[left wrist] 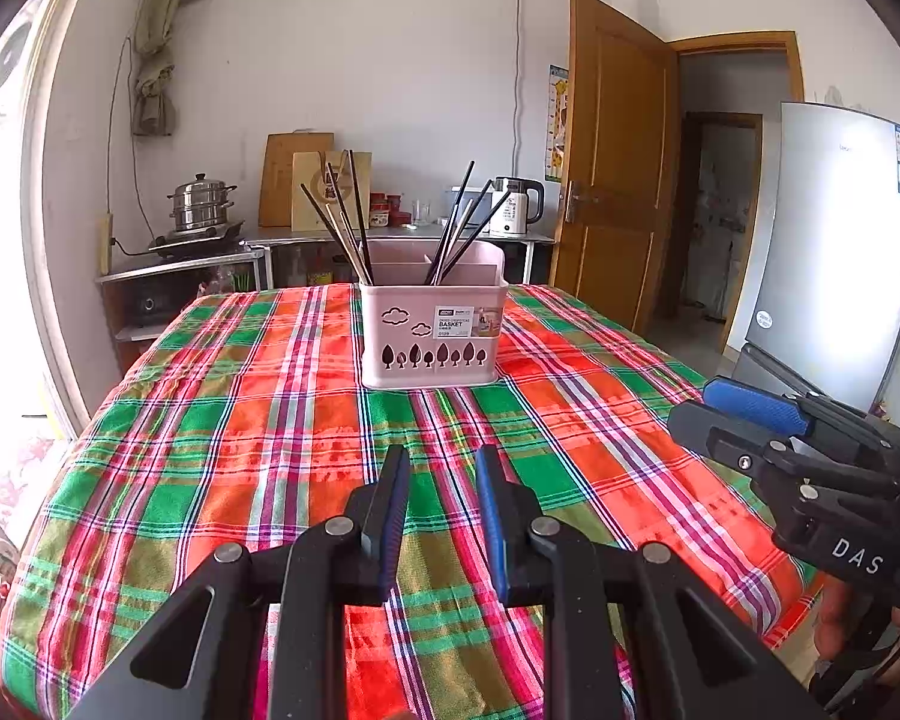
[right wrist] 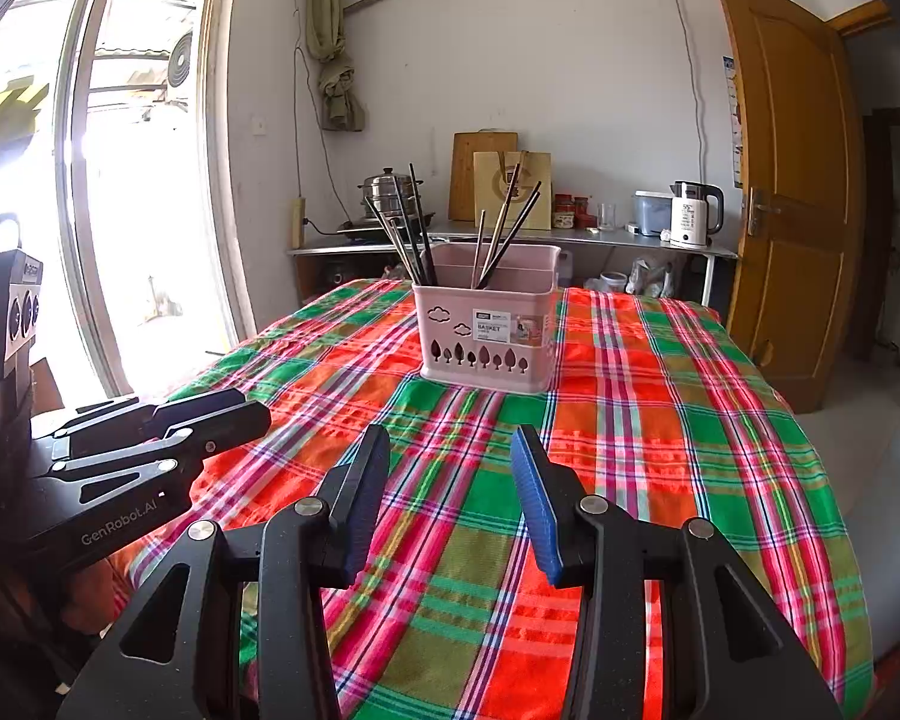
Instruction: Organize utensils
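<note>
Our left tongs [left wrist: 441, 468] stand narrowly parted with nothing between the pads, and our right tongs [right wrist: 450, 450] stand wider, also empty. Both hover over the plaid-covered surface [left wrist: 270, 420]. Straight ahead of both, well apart, sits the pink basket [left wrist: 432, 324], with chopsticks [left wrist: 348, 216] leaning in its left and right compartments.

Pink basket [left wrist: 429, 330] (tree cutouts), plaid tablecloth [left wrist: 270, 450].
</note>
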Available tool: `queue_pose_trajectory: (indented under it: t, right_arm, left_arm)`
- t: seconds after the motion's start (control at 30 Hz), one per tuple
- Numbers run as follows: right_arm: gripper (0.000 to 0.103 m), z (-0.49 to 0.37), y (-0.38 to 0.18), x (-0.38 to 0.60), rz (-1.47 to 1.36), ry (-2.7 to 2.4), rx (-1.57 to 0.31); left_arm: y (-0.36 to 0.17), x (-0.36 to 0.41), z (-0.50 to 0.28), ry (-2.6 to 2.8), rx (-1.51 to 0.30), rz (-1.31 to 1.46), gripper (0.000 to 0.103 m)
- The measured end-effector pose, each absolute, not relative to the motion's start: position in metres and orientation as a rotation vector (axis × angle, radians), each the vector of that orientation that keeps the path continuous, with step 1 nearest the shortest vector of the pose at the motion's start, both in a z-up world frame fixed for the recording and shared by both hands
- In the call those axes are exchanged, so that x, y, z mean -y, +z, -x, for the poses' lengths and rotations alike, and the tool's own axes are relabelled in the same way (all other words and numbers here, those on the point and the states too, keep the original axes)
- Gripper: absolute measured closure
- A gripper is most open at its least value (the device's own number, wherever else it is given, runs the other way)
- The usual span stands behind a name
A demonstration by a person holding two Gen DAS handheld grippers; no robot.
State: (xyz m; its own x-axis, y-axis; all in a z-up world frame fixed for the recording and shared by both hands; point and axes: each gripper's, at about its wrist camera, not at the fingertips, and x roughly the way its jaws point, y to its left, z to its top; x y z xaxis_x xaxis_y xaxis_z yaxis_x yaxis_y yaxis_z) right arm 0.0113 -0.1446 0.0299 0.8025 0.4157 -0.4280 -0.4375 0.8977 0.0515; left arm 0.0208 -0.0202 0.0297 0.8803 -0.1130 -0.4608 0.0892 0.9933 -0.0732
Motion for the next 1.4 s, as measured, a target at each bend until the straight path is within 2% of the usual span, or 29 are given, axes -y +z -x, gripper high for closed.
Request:
queue_pose_trajectory:
  t: [1.4]
  right_arm:
    - [0.06,-0.0126,0.0312,0.1451,0.053,0.45,-0.452]
  left_arm:
    - [0.0259,0.0207,-0.0181,-0.089,-0.478,0.069,0.081]
